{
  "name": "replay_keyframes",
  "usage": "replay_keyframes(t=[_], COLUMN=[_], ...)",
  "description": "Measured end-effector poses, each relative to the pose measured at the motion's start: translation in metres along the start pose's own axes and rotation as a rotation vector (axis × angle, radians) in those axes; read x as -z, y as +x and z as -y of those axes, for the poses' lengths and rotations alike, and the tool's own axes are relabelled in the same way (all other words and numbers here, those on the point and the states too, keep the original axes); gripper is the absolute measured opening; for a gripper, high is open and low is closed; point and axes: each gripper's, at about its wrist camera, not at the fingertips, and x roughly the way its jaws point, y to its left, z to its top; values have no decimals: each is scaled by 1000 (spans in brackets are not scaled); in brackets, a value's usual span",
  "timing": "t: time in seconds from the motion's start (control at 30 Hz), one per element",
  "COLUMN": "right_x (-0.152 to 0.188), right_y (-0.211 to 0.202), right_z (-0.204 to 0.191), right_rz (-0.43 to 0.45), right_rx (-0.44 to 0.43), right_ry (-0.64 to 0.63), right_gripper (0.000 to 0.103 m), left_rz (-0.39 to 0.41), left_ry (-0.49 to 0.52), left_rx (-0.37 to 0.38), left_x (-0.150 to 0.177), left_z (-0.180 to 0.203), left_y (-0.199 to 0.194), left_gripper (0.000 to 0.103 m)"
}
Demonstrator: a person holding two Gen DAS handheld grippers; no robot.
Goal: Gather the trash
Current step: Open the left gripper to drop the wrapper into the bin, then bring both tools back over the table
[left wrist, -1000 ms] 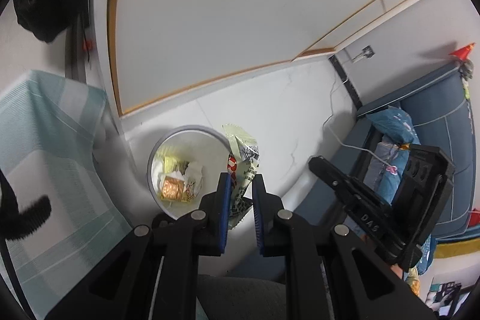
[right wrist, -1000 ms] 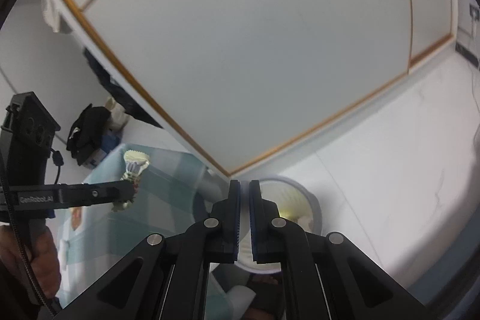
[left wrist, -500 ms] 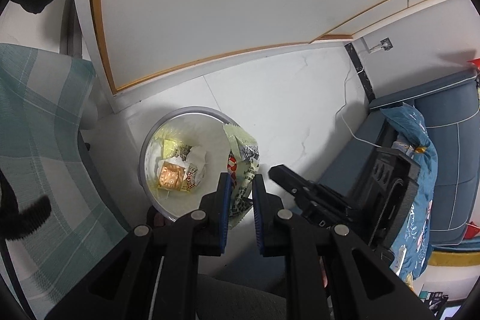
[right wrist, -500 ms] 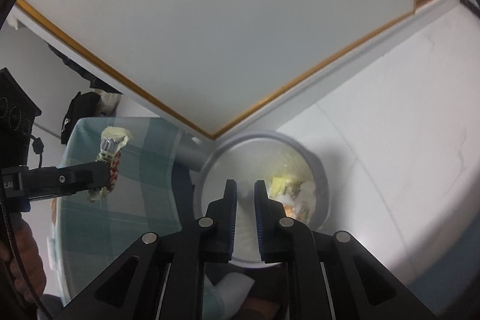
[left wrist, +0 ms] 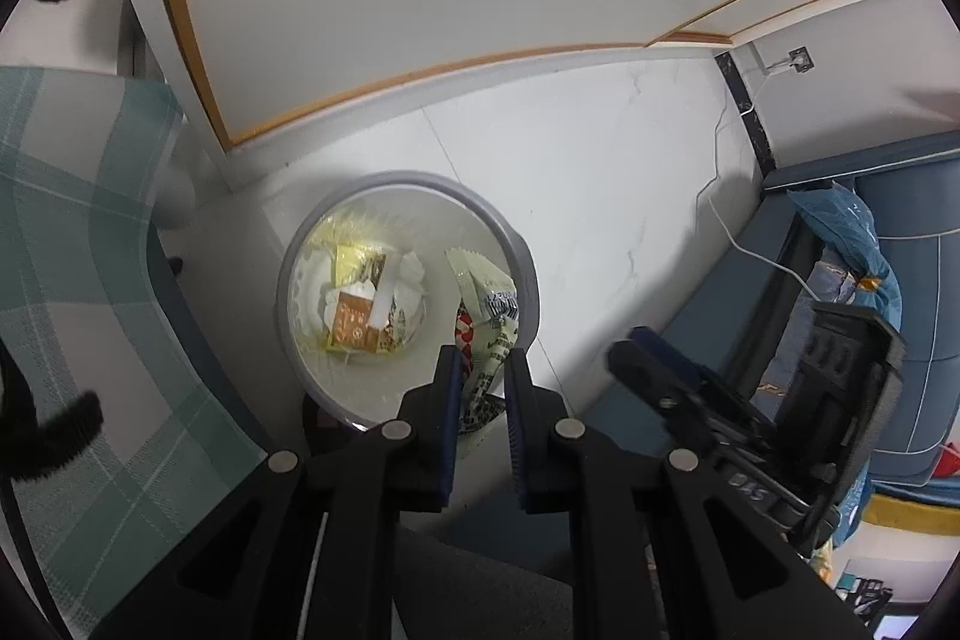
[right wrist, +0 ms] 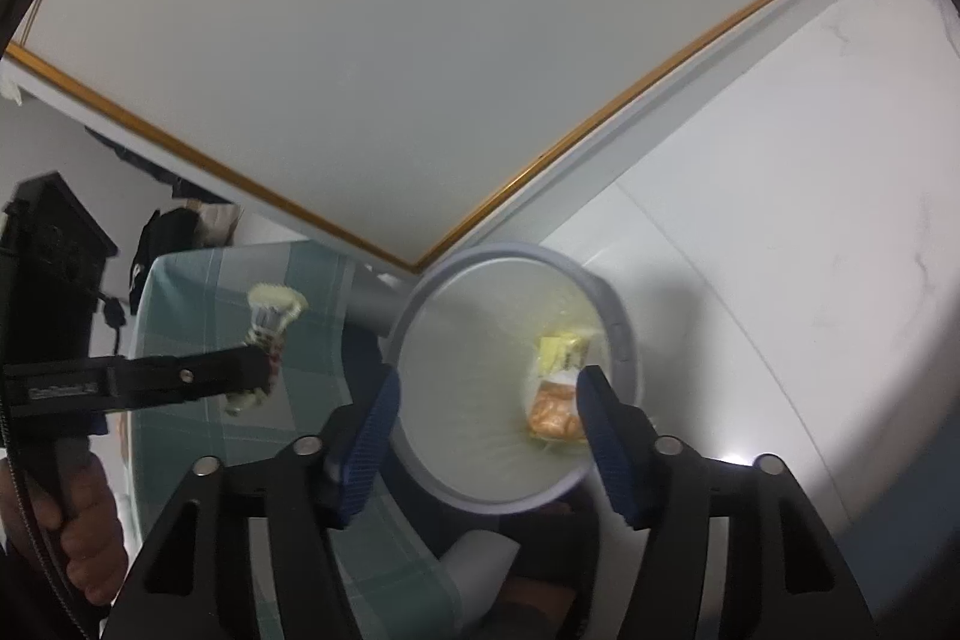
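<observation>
Left gripper [left wrist: 483, 367] pinches a pale green snack wrapper [left wrist: 487, 316] between nearly closed fingers, over the rim of the grey trash bin [left wrist: 522, 256]. Right gripper [right wrist: 489, 424] spread wide, empty, above the bin holding other wrappers [left wrist: 360, 310].

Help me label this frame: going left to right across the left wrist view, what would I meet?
Checked tablecloth → trash bin with wrappers inside → pale green snack wrapper held in the left gripper → right gripper → blue sofa.
</observation>
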Motion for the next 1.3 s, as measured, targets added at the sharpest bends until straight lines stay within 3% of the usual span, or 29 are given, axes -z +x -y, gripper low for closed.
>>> replay_keyframes(t=[0.17, 0.57, 0.63, 0.7, 0.77, 0.87, 1.07, 1.3], right_x=[-1, 0, 0, 1, 1, 2, 3, 2], right_y=[-7, -14, -15, -16, -17, -18, -24, -35], right_z=[4, 13, 13, 13, 13, 14, 15, 9], right_rz=[4, 2, 5, 9, 14, 23, 35, 54], right_rx=[14, 18, 22, 25, 27, 31, 33, 22], right_ry=[16, 56, 56, 58, 61, 62, 68, 63], right_gripper=[76, 84, 84, 85, 86, 87, 89, 93], left_rz=[-28, -89, -88, -82, -59, -48, -5, 61], left_ry=[-23, -89, -90, -98, -102, -92, -58, -26], left_rx=[5, -6, -21, -43, -51, -82, -134, -179], left_x=[2, -2, -1, 0, 1, 2, 9, 16], left_z=[-2, -6, -5, -6, -6, -6, -3, 1], left_y=[5, 17, 17, 17, 13, 11, 3, -11], left_gripper=[10, 11, 19, 46, 53, 55, 70, 71])
